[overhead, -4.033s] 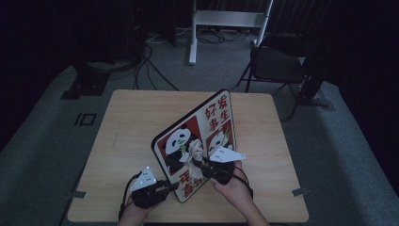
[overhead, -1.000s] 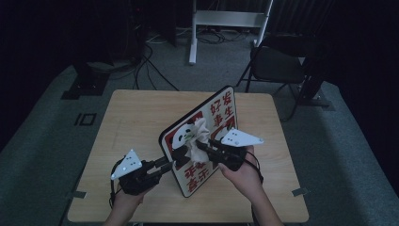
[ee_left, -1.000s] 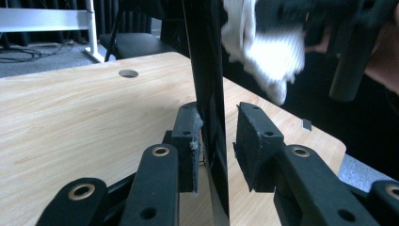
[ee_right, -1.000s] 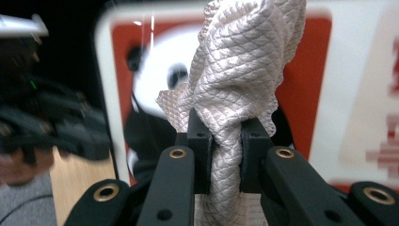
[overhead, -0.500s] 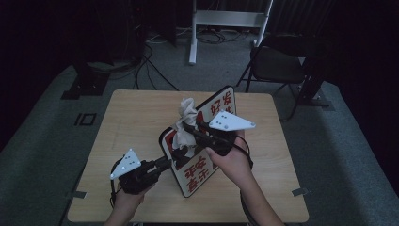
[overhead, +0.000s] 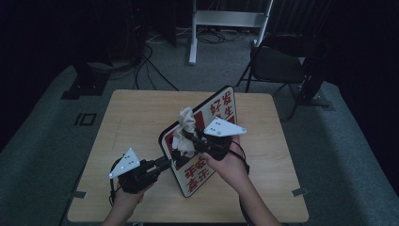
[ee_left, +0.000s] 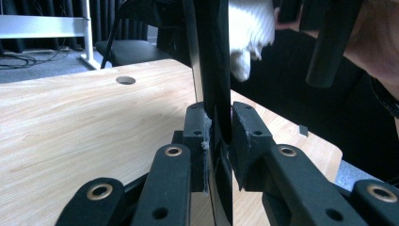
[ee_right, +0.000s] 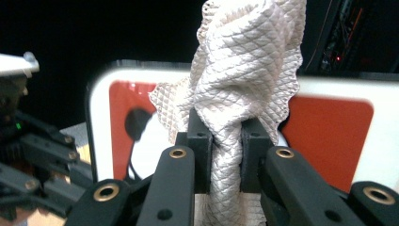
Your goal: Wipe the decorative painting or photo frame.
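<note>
My left tool (overhead: pixel 162 165) clamps the board (overhead: pixel 197 174) edge; right tool (overhead: pixel 188 136) pinches the cloth (overhead: pixel 184 127). I should wipe with firm, even strokes.

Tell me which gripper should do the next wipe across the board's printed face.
Right. The right gripper is shut on the cloth, which already hangs against the board. The left gripper is clamped on the board's edge, holding it tilted up off the table, so it should probably stay put.

The board (overhead: pixel 207 141) stands tilted on edge at the middle of the tabletop (overhead: pixel 127 117). The cloth (overhead: pixel 184 132) lies against its left face. A chair (overhead: pixel 277 63) stands beyond the far right corner.
</note>
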Available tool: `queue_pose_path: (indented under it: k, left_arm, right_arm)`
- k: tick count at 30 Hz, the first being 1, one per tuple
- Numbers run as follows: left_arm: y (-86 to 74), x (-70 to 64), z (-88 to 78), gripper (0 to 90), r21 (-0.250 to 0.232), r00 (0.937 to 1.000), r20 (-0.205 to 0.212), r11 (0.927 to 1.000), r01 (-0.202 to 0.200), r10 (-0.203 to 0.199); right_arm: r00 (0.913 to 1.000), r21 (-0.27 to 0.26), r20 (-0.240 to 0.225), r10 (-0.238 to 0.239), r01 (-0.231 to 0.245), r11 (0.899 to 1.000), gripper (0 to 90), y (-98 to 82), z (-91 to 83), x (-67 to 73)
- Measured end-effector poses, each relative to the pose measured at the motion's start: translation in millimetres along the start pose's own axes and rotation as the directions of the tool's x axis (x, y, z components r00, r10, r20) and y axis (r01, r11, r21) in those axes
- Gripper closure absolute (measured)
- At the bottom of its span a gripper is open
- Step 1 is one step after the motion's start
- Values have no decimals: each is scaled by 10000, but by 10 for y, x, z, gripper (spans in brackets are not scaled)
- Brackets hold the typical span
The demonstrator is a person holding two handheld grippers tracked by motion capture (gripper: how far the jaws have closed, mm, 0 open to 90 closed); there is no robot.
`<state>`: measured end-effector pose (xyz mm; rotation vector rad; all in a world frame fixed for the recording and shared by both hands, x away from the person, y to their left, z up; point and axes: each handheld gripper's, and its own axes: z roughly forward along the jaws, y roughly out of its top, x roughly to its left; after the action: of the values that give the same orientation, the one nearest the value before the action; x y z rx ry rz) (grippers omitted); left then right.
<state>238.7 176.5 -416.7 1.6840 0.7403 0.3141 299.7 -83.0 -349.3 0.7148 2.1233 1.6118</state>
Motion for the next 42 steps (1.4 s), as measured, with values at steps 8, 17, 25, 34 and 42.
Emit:
queue_pose_path:
  k: [8, 17, 25, 34, 42]
  left_arm:
    - [5, -11, 0, 780, 36, 10000, -50, 10000, -41, 41]
    - [7, -15, 1, 780, 47, 9999, -83, 10000, -73, 74]
    - [9, -20, 2, 779, 68, 9999, -118, 9999, -101, 101]
    - [13, -26, 1, 779, 99, 9998, -111, 9998, -158, 160]
    - [12, -26, 2, 779, 85, 9998, -94, 9998, -172, 173]
  right_arm:
    - [9998, 408, 42, 198, -200, 9990, 788, -250, -13, -3]
    - [9991, 948, 72, 413, -418, 9946, 789, -526, -21, -5]
    - [9979, 1428, 90, 644, -650, 9876, 789, -790, -28, -4]
    - [9942, 2174, 289, 1039, -1077, 9701, 789, -1192, -43, -23]
    - [9910, 2764, 415, 1274, -1340, 9517, 789, -1446, -44, -35]
